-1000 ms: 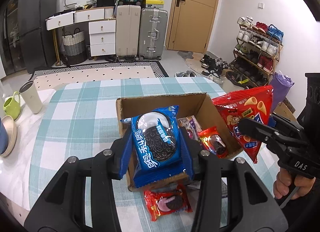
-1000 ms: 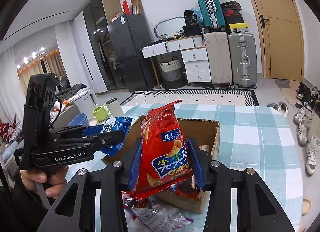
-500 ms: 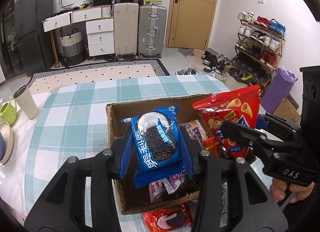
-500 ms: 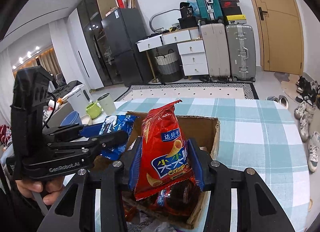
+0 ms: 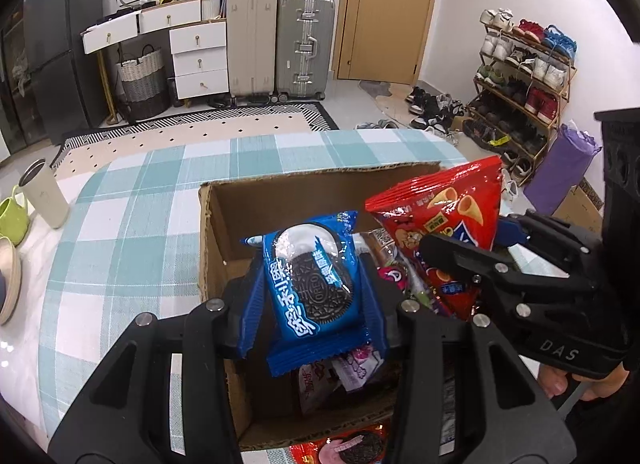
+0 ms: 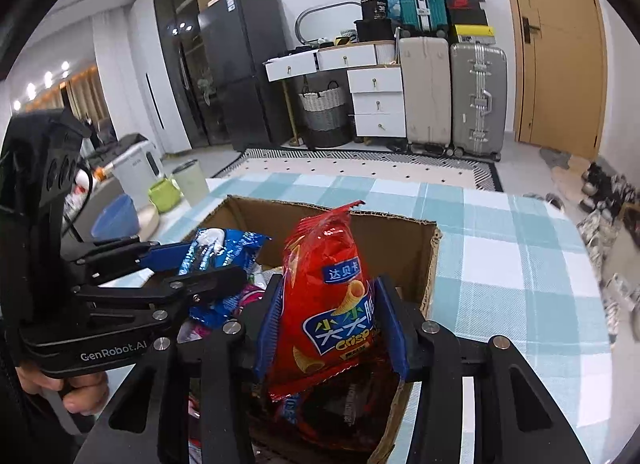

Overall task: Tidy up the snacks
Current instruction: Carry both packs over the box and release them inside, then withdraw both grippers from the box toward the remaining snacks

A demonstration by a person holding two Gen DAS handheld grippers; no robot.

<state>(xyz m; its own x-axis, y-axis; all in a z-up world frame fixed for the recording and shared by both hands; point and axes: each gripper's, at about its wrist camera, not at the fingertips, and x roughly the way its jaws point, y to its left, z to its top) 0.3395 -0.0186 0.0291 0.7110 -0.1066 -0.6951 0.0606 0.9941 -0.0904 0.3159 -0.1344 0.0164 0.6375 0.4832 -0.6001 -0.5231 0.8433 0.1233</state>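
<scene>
An open cardboard box (image 5: 280, 200) stands on the checked tablecloth and holds several snack packs. My left gripper (image 5: 312, 296) is shut on a blue Oreo pack (image 5: 312, 284) and holds it over the box's inside. My right gripper (image 6: 332, 320) is shut on a red crisp bag (image 6: 328, 304), also over the box (image 6: 400, 236). In the left wrist view the red bag (image 5: 444, 216) and the right gripper (image 5: 460, 260) hang at the box's right side. In the right wrist view the left gripper (image 6: 212, 264) with the Oreo pack (image 6: 224, 252) is at the left.
A red Oreo pack (image 5: 344, 448) lies on the cloth in front of the box. A beige tumbler (image 5: 44, 196), a green mug (image 5: 12, 220) and a bowl stand at the table's left. The checked cloth (image 6: 512, 264) extends to the box's right.
Both grippers have moved forward with their packs, from the box's front edge to over its inside. Both stay shut.
</scene>
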